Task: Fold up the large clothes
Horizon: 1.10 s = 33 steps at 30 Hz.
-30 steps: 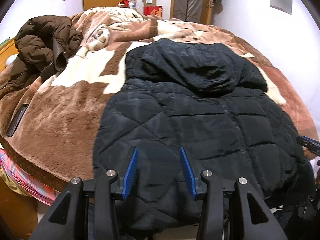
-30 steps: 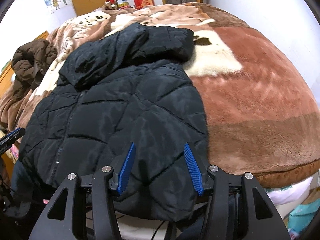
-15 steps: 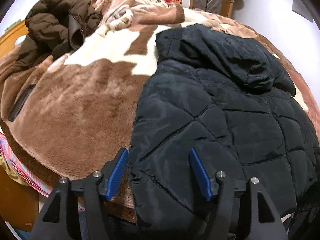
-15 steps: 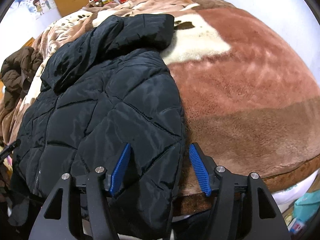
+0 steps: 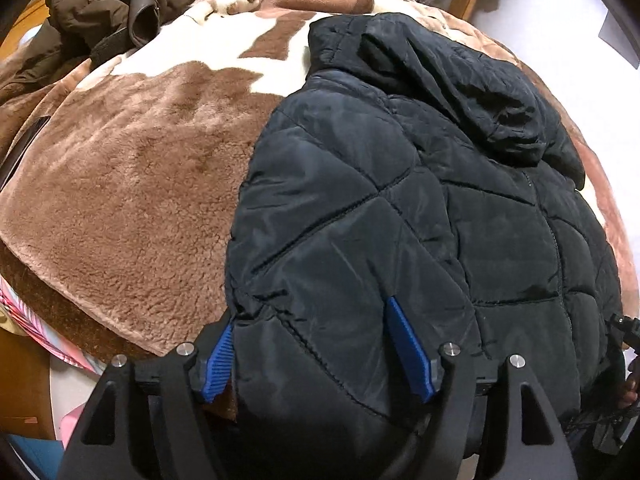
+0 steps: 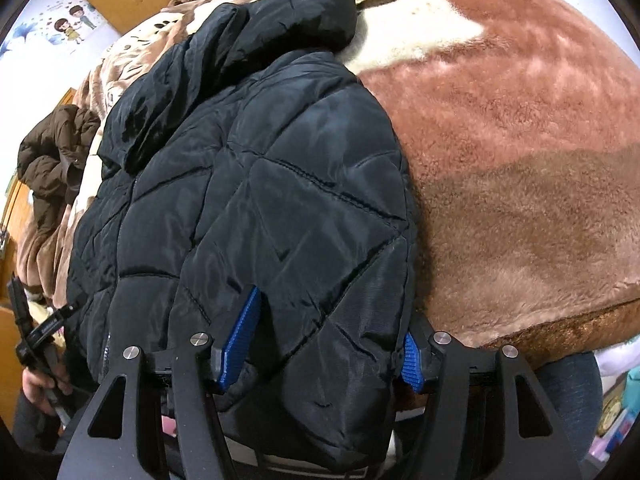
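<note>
The brown plush blanket (image 5: 132,184) filled the frame's left; the black quilted jacket (image 5: 400,208) sprawled centre-right, hem hanging off the lower edge. It looked puffy, soft and slick-shelled, best pinched at the hem corners. The left gripper (image 5: 316,348) and right gripper (image 6: 324,344) each gaped wide, straddling a corner, not yet clamped.

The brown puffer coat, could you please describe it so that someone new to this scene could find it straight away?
Start from the plush brown-and-cream blanket covering the bed. The glossy black quilted hooded jacket lies flat at its near edge; the brown puffer coat sits at the far left corner. Unlike the spread-out black one, it is crumpled into a heap.
</note>
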Tool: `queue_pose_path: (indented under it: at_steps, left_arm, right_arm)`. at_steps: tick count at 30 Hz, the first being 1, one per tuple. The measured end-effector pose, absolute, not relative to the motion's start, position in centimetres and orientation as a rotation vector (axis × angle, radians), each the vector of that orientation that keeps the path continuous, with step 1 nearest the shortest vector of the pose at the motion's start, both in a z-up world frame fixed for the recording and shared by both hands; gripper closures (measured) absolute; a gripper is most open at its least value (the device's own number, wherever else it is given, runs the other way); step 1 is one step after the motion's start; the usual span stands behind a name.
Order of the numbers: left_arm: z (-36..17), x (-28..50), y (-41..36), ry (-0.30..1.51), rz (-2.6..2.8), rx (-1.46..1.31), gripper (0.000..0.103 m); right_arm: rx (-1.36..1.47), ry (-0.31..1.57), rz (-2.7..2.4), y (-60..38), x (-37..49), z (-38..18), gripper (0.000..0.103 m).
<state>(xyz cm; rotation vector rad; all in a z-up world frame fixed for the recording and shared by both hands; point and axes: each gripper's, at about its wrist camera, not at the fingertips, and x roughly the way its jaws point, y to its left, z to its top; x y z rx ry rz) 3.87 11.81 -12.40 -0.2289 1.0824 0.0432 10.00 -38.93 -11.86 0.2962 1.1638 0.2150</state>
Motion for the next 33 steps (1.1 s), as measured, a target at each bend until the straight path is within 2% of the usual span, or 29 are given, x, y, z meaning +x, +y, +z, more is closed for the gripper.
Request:
queue_pose_path:
  at_steps: [1,2,4,6,8,16,21,33]
  left_arm:
    - [-12.3,3.8,11.6,1.082,0.038,-0.222,0.038]
    - [-12.1,3.7,11.4,1.079,0.033,-0.214,0.045]
    - [-11.6,3.5,10.8,1.068,0.024,-0.186,0.06]
    - [-10.8,3.3,10.4,1.056,0.01,-0.172,0.079]
    - [-9.5,3.2,10.5,1.028,-0.006,-0.19,0.084]
    - [-2.1,2.3,11.7,0.842,-0.094,-0.295,0.088]
    - [1.1,1.5,12.8,0.767,-0.125,-0.34,0.088]
    - [3.0,-1.0,14.4,0.726,-0.148,-0.44,0.088]
  right_arm:
    - [0.286,1.165,0.217,-38.8,9.9,-11.7,0.059]
    - [0.284,1.163,0.218,-38.7,10.0,-11.6,0.064]
    - [0.288,1.156,0.228,-38.7,9.8,-11.1,0.079]
    - [0.292,1.148,0.237,-38.6,9.8,-10.5,0.085]
    - [0.301,1.131,0.247,-38.5,9.8,-9.7,0.088]
    - [0.372,0.961,0.354,-39.6,8.9,-2.7,0.091]
    - [0.362,0.904,0.387,-39.6,8.0,-0.1,0.091]
    - [0.421,0.852,0.425,-40.9,5.8,2.2,0.091]
